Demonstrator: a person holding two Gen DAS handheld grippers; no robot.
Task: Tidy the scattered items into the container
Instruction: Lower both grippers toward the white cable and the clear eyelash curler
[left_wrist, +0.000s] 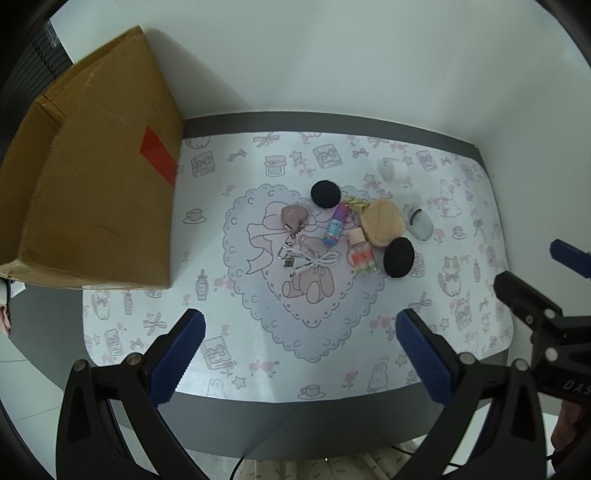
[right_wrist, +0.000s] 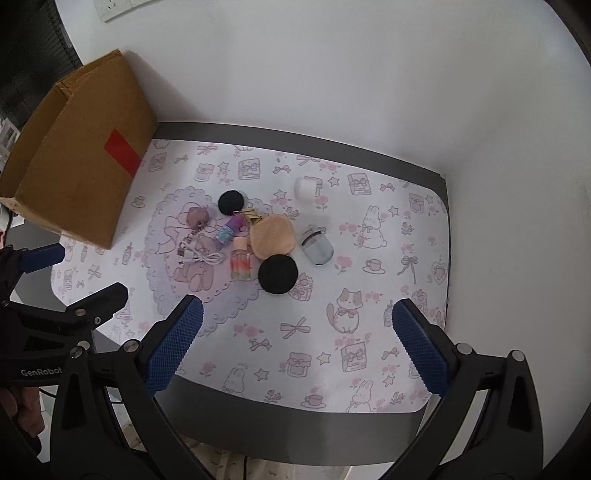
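A pile of small items lies mid-mat: two black round pads (left_wrist: 325, 194) (right_wrist: 277, 274), a pink heart keychain (left_wrist: 294, 217), a white cable (left_wrist: 314, 261), a purple tube (left_wrist: 335, 228), a small bottle with coloured filling (right_wrist: 241, 264), a beige puff (right_wrist: 272, 235) and a grey-white capsule (right_wrist: 317, 246). A white roll (right_wrist: 307, 187) sits farther back. The open cardboard box (left_wrist: 96, 177) stands at the left. My left gripper (left_wrist: 301, 360) hovers open over the mat's near edge. My right gripper (right_wrist: 297, 349) is open too, empty, nearer the mat's right half.
A patterned mat (right_wrist: 369, 295) covers a grey table (right_wrist: 295, 424) set against a white wall. The right gripper's body (left_wrist: 535, 306) shows at the right of the left wrist view; the left gripper's body (right_wrist: 55, 317) shows at the left of the right wrist view.
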